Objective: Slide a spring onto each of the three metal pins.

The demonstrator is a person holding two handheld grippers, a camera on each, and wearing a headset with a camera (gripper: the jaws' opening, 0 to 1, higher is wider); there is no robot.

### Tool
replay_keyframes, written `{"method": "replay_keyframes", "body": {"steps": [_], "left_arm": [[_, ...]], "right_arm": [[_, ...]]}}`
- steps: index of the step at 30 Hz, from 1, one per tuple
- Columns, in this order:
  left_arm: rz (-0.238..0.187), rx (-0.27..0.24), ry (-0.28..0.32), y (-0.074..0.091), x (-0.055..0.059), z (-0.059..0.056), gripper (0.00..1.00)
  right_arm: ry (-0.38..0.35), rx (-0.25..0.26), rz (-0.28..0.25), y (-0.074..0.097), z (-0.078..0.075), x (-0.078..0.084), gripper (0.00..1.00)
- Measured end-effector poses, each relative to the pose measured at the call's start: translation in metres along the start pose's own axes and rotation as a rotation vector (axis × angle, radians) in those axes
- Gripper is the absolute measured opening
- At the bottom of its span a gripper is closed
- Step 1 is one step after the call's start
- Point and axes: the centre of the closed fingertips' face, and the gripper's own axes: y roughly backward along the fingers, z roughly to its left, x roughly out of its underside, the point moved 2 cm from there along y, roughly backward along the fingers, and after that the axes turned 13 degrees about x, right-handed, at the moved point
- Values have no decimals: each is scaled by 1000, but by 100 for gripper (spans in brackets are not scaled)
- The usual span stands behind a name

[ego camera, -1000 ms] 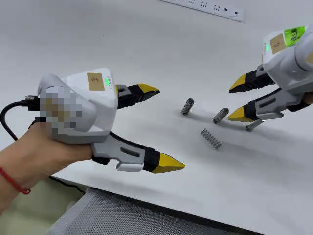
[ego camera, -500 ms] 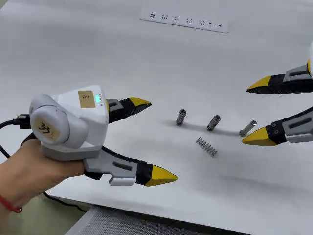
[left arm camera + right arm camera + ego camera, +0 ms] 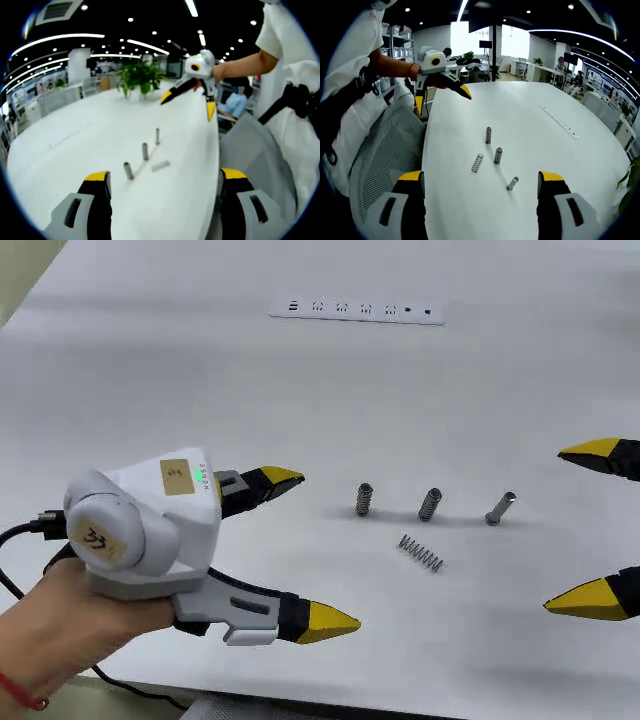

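Currently, both tools are held above the white counter (image 3: 200,380), and neither one holds anything.

1. Left tool (image 3: 308,550): a hand (image 3: 60,620) grips it at the near left of the scene. Its jaws are spread wide, with the yellow tips well apart. The tips point right, toward the pins. A black cable (image 3: 20,532) leaves the rear of the tool body.

2. Right tool (image 3: 575,528): it enters from the right edge of the head view. Its jaws are likewise spread wide, and the tips point left. The tool is clear of the pins and touches none of them.

3. Pins: three metal pins stand on the counter in a row that runs left to right, between the two tools.
   - Left pin (image 3: 365,486): the left spring (image 3: 363,504) sits around its shaft.
   - Middle pin (image 3: 435,492): the middle spring (image 3: 428,508) sits around its shaft.
   - Right pin (image 3: 500,507): the shaft is bare.

4. Loose spring (image 3: 420,553): it lies flat on the counter, just near of the row, roughly below the middle pin in the head view. It touches no pin and no tool.

5. A white power strip (image 3: 355,310) lies flat at the far side of the counter, well apart from the pins.
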Motion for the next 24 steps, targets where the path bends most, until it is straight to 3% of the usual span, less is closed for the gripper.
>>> {"method": "replay_keyframes", "body": {"steps": [6,14,17,21,24], "left_arm": [[47,20,-17,-5,1,-2,89],[135,62,-53,-16,4,-4,88],[166,79,-69,-25,4,-3,85],[209,115,-85,-43,7,0,80],[234,150,-102,-58,7,0,75]], "right_arm": [[-67,15,-21,8,-1,28,99],[-106,63,-47,18,-3,44,99],[-125,91,-53,22,-11,55,99],[-149,119,-63,23,-6,56,98],[-160,125,-69,26,-5,66,98]]}}
